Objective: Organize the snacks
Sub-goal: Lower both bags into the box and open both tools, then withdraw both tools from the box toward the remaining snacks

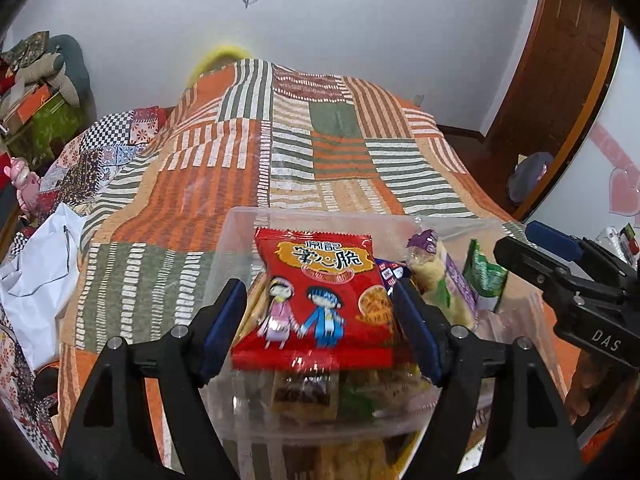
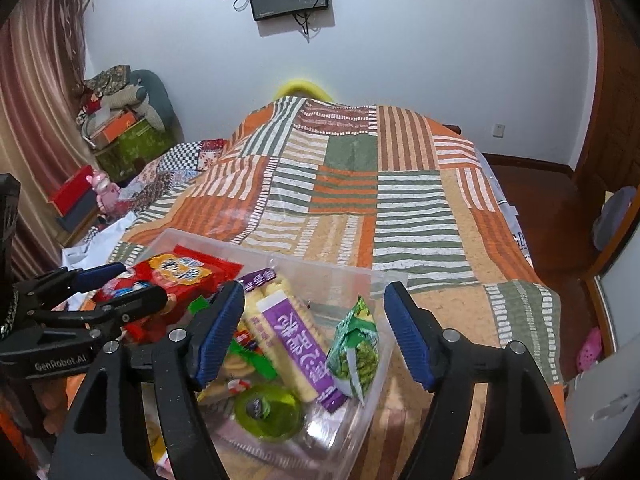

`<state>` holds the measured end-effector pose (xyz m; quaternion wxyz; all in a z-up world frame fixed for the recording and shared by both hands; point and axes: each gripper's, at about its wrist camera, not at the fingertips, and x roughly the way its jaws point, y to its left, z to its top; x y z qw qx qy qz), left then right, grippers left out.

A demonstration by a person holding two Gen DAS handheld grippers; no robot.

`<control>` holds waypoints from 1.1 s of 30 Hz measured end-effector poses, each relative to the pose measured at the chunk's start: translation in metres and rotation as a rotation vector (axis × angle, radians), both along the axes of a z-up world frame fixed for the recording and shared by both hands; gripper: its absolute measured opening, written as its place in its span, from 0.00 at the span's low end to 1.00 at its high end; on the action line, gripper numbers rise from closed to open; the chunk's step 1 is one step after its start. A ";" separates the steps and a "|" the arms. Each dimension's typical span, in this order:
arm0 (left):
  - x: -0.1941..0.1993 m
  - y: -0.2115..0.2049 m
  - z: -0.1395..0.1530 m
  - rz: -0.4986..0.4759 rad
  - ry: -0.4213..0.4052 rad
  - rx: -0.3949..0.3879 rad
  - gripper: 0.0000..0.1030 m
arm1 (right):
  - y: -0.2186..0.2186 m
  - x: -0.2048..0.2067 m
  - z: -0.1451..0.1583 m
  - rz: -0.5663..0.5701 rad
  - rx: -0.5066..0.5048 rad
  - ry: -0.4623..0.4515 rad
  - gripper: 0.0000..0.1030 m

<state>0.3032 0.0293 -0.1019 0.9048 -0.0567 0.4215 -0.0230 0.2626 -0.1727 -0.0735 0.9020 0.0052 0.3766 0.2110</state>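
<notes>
The red packet (image 1: 320, 300), judged light, puffy, crinkly and slippery, was seen atop the snacks in the clear bin (image 1: 236, 224) on the bed, between the parted left gripper (image 1: 320, 304), best pinched at its sealed edges, while the right gripper (image 2: 316, 332) stood open above the bin, empty.

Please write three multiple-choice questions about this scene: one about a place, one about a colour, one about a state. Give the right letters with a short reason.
1. Where does the clear plastic box stand?
A. on the patchwork bedspread
B. on a wooden shelf
C. on the floor

2. What colour is the snack bag with two cartoon children?
A. green
B. red
C. white

3. How is the right gripper?
A. shut on a cup
B. shut on nothing
C. open above the box

Answers:
1 A, striped patches surround the box.
2 B, its wrapper is red.
3 C, its fingers stand apart and touch no snack.
</notes>
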 end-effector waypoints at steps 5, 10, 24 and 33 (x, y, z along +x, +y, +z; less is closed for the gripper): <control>-0.024 0.004 0.010 -0.014 -0.005 0.042 0.75 | -0.006 -0.022 0.015 0.025 0.025 -0.029 0.68; -0.052 0.015 0.017 -0.016 0.009 0.053 0.75 | -0.010 -0.049 0.028 0.050 0.053 -0.067 0.76; -0.130 0.027 0.010 -0.025 0.055 0.104 0.76 | -0.002 -0.108 -0.008 0.157 -0.001 -0.005 0.78; -0.153 0.027 -0.014 -0.034 0.111 0.059 0.76 | 0.008 -0.129 -0.046 0.238 -0.090 0.054 0.78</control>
